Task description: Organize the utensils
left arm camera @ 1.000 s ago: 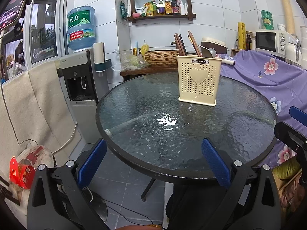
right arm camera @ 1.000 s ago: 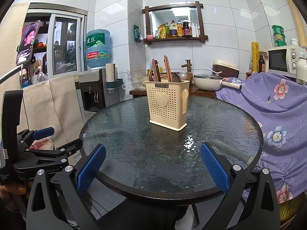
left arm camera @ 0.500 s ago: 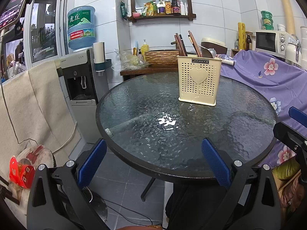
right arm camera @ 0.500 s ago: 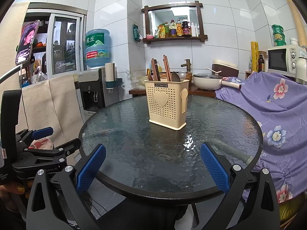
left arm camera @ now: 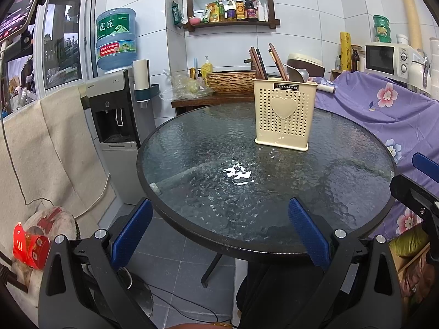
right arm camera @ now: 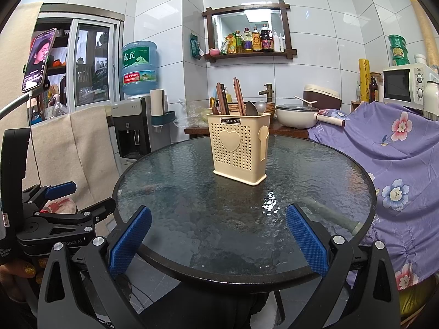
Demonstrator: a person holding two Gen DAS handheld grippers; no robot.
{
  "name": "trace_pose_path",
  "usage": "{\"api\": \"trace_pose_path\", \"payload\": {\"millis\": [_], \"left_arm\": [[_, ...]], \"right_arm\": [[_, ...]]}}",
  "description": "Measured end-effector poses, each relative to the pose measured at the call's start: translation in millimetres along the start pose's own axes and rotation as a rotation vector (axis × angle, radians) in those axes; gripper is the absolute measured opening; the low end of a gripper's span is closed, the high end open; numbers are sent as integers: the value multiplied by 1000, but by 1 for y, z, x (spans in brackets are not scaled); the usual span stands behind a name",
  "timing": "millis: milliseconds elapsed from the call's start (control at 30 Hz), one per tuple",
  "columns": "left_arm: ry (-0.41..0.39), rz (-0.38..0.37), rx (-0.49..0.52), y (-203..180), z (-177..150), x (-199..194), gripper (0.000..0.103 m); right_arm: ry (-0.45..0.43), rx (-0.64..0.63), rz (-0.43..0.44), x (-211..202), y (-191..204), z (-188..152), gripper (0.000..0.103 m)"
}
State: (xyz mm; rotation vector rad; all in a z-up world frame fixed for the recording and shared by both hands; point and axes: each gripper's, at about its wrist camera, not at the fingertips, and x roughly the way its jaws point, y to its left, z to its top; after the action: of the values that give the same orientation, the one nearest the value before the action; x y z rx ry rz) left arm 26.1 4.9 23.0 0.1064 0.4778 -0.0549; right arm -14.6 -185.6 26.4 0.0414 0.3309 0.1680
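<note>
Here the left gripper (left arm camera: pixel 219 230) stands with its jaws spread wide, the blue pads (left arm camera: pixel 131 234) far apart and nothing between them. It touches nothing and hangs at the near rim of the round glass table (left arm camera: pixel 192 164), pointing level across the tabletop. From the right wrist view the same tool (right arm camera: pixel 79 200) shows at the left edge, a black frame held off the table's left side, with a hand (right arm camera: pixel 16 279) partly visible beneath it.

Moving right, the cream utensil holder (left arm camera: pixel 284 115) stands upright on the far half of the table, its heart-marked face toward the cameras. Brown chopsticks (left arm camera: pixel 258 60) lean out of its left part, and a metal spoon (left arm camera: pixel 297 75) shows above its right part; which compartment each sits in cannot be told. In the right wrist view the holder (right arm camera: pixel 237 148) sits near the middle of the table, well apart from both tools.

Further right, the right gripper (right arm camera: pixel 218 238) is likewise opened wide, empty, its pads (right arm camera: pixel 307 238) framing the table's near edge without contact. It is held level just in front of the rim, aimed at the holder. Its dark body (left arm camera: pixel 419 200) also juts in at the right edge of the left wrist view, beside the purple flowered cloth (left arm camera: pixel 384 109).
</note>
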Motion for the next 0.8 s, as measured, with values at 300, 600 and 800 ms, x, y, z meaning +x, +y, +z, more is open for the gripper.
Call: {"api": "trace_pose_path", "payload": {"millis": [300,600,800], "left_arm": [[1,-8,3,0,-1,0,97],[0,-20,-21,2,-1,-1,97],[-12,-27,-33,3,-2,-4,97]], "right_arm": [[2,0,0,0,0,1,97],[1,2,-3,-1,0,0,97],[2,-1,-2,-1,1,-3,97]]}}
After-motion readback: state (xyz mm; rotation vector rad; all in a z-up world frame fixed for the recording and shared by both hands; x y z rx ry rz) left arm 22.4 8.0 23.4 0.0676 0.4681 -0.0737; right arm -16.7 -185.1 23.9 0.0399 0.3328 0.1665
